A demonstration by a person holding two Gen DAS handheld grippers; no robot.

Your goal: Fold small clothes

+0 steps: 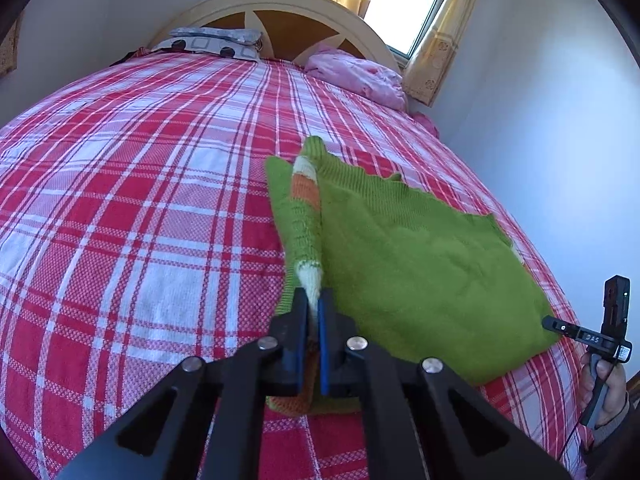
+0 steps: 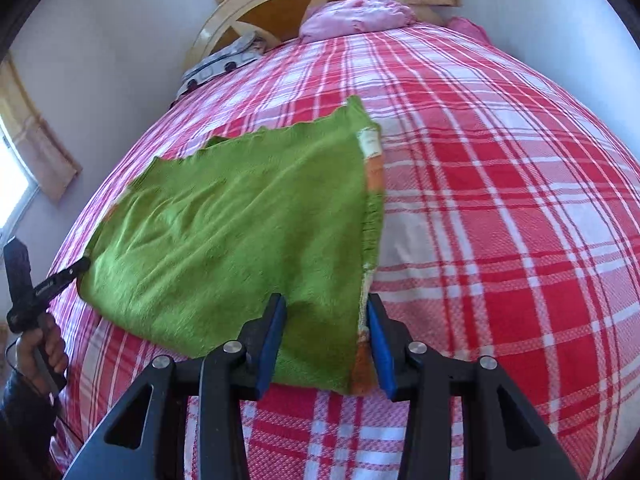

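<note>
A green knit garment (image 1: 420, 264) with white and orange stripes lies flat near the bed's front edge. My left gripper (image 1: 314, 300) is shut on its striped sleeve, which rises in a ridge from between the blue pads. From the right wrist, this gripper (image 2: 82, 266) sits at the garment's (image 2: 224, 240) left near corner. My right gripper (image 2: 326, 304) straddles the right near corner. Its pads stand a little apart and the fabric between them lies flat, not bunched. Its tip (image 1: 552, 323) also shows in the left wrist view, at the cloth's edge.
The bed carries a red and white plaid sheet (image 1: 140, 200). By the curved headboard (image 1: 280, 4) lie a pink pillow (image 1: 356, 74) and a grey patterned pillow (image 1: 212, 42). A white wall runs close along the bed's right side. A hand (image 1: 604, 384) holds the right gripper.
</note>
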